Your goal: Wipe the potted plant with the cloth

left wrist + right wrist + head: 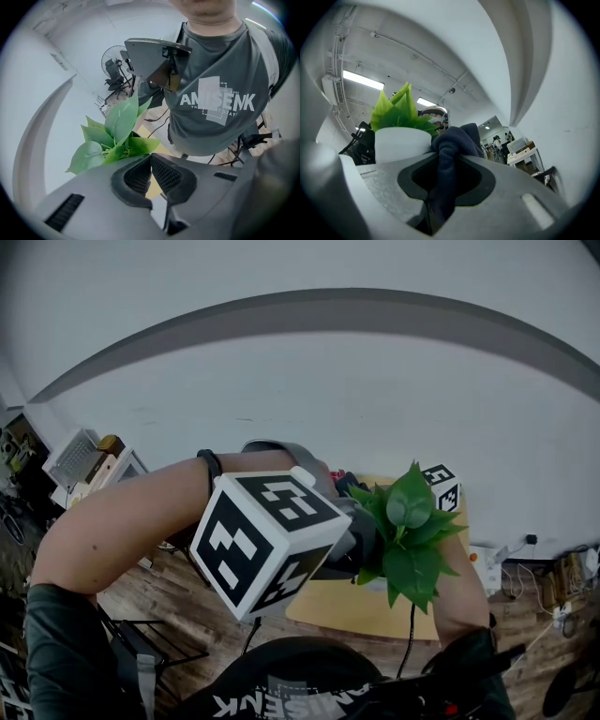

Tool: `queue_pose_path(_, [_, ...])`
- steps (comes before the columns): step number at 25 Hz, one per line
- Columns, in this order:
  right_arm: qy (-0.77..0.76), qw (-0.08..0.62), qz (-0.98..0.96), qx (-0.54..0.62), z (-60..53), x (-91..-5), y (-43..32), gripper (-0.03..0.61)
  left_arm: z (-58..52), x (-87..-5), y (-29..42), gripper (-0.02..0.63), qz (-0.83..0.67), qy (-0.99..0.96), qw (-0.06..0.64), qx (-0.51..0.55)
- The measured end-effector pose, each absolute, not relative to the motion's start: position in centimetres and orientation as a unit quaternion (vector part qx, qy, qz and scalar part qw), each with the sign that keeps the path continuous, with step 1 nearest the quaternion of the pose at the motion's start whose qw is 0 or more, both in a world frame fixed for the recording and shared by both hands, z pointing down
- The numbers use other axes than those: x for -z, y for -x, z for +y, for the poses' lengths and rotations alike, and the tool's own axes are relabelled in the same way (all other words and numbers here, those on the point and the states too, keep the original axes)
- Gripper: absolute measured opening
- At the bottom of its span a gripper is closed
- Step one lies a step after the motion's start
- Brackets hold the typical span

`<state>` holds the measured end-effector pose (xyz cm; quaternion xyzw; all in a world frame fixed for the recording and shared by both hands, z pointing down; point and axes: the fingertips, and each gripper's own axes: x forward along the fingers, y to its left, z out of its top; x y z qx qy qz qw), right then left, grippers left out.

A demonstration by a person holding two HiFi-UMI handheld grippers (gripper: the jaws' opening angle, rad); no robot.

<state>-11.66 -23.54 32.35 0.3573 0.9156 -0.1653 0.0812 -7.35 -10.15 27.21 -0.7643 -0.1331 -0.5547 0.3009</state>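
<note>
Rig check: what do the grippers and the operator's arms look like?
Left gripper and right gripper: grey moulded shells, black pads. Each bears a white cube with black square markers. Black wristband on the left wrist; dark grey short sleeve.

Light tabletop (339, 611) above wood-plank floor (186, 594).

Left forearm (131, 521) bars the near side of the plant (408, 540); open air above its leaves; wall (300, 399) beyond, tabletop (337, 610) beneath.
</note>
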Motion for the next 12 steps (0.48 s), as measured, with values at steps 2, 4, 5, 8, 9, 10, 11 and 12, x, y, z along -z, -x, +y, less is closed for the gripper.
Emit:
queue_pose_path(2, [-0.331,0.086,0.923,0.176,-23.6,-33.4,11.3,0.087,-10.2,-27.2,7.3,0.008,-0.129,0.764,0.302,0.556])
queue_pose_path(4, [-0.304,0.091,0.93,0.187,-23.6,-34.3,10.9,0.087,-10.2,-27.3,7.3,0.008,-0.128,0.762,0.301,0.559])
queue_pose_path(5, [-0.291,0.094,0.933,0.192,-23.6,-34.8,10.7,0.087,-10.3,-27.3,7.3,0.008,-0.129,0.76,0.3,0.562])
queue_pose_path(8, [-0.253,0.101,0.94,0.208,-23.6,-36.4,10.1,0.087,-10.3,-27.3,7.3,0.008,-0.129,0.759,0.296,0.565])
queue_pose_path(9, [-0.24,0.102,0.941,0.213,-23.6,-36.9,9.9,0.087,-10.2,-27.3,7.2,0.008,-0.126,0.761,0.293,0.565])
queue_pose_path(10, [-0.228,0.104,0.943,0.219,-23.6,-37.5,9.7,0.087,-10.2,-27.2,7.2,0.008,-0.121,0.763,0.29,0.566])
queue_pose_path(11, [-0.216,0.106,0.944,0.224,-23.6,-38.2,9.5,0.087,-10.1,-27.2,7.1,0.008,-0.114,0.763,0.287,0.568])
queue_pose_path(12, [-0.204,0.107,0.946,0.23,-23.6,-38.8,9.3,0.087,-10.1,-27.3,7.0,0.008,-0.105,0.762,0.285,0.572])
